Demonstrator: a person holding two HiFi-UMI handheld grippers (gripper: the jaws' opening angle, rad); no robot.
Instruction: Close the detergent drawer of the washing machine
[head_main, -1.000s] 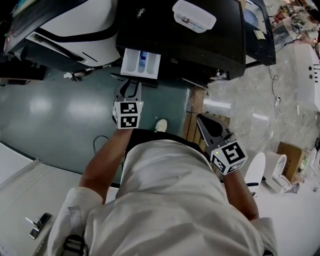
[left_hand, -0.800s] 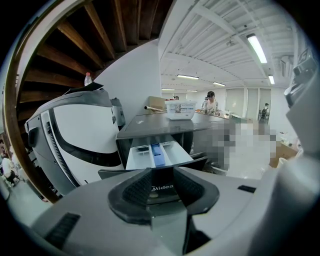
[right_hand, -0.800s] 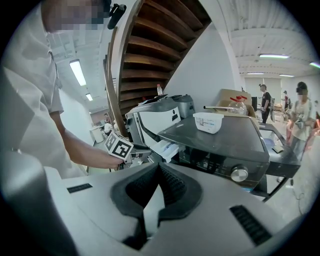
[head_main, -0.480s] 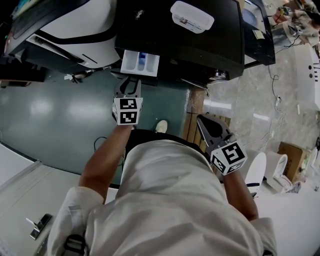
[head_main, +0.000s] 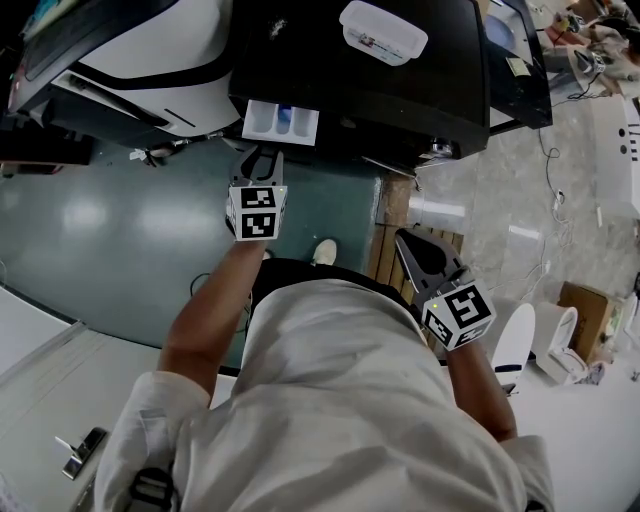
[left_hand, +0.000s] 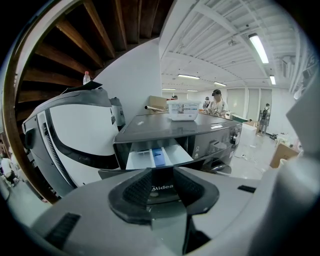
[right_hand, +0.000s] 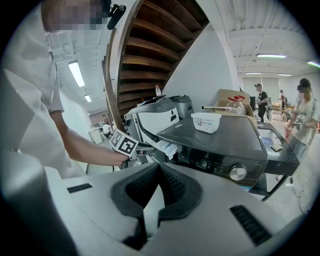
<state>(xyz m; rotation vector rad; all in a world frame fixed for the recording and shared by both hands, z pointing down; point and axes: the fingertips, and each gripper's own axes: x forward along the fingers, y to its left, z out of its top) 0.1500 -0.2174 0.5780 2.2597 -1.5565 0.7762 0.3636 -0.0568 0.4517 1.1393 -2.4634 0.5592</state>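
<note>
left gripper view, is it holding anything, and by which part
Nothing is gripped: the left gripper's jaws stand apart, with the detergent drawer's front showing between them. The right gripper is shut and empty.

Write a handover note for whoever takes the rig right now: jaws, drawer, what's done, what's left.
Left gripper: jaws slightly apart with nothing between them, tips aimed at the dark front of the detergent drawer. Contact can't be confirmed.
Right gripper: jaws together, empty, held at the person's right side, away from the washing machine.
Drawer: partly out, white compartments showing.
Done: left gripper lined up on the drawer front.
Left: push the drawer in until flush, probably with the left gripper, then back off.
</note>
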